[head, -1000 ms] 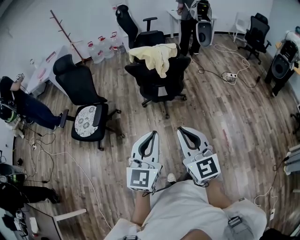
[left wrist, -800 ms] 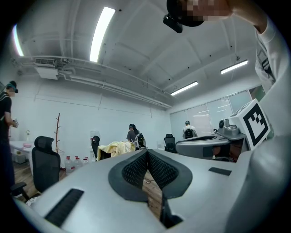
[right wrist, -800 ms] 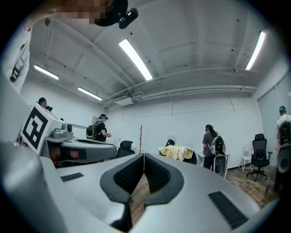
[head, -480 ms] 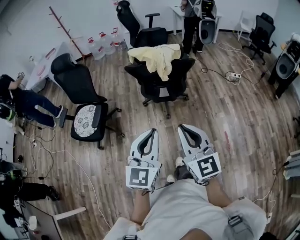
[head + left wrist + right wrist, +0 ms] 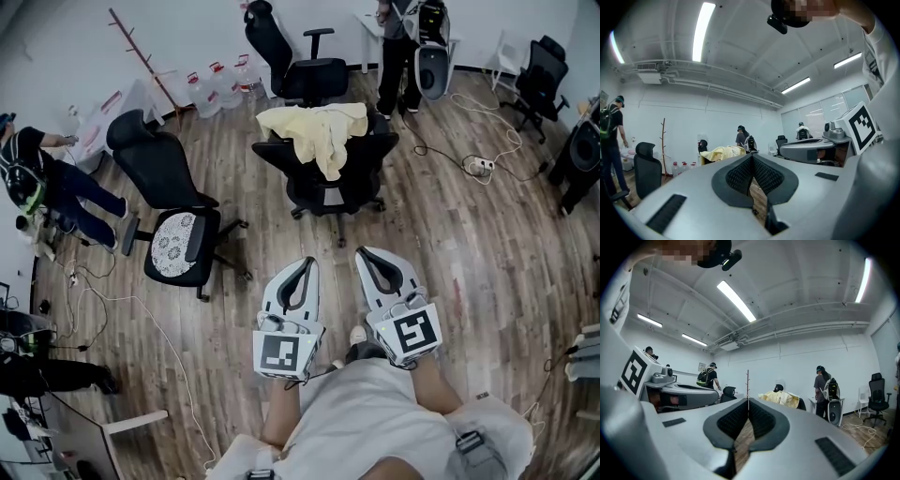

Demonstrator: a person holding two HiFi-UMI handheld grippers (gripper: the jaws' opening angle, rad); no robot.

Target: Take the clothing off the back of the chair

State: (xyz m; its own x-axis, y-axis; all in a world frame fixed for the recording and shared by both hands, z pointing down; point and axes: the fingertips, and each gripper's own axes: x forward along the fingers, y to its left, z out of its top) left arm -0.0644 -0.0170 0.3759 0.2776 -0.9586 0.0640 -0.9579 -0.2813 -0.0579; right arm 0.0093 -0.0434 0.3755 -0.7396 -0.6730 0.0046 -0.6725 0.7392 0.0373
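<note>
A pale yellow garment hangs over the back of a black office chair in the middle of the room. It also shows as a yellow heap, the garment, in the left gripper view and as the garment in the right gripper view. My left gripper and right gripper are side by side, held level, well short of the chair. Both are shut with nothing between the jaws.
A second black chair with a patterned seat stands at the left, a third chair behind the draped one. A coat stand, water bottles, floor cables and people at left and back surround the wooden floor.
The draped chair sits lower in the head view than before, so I have come closer to it. The person at the left has stood up. Both grippers keep their pose.
</note>
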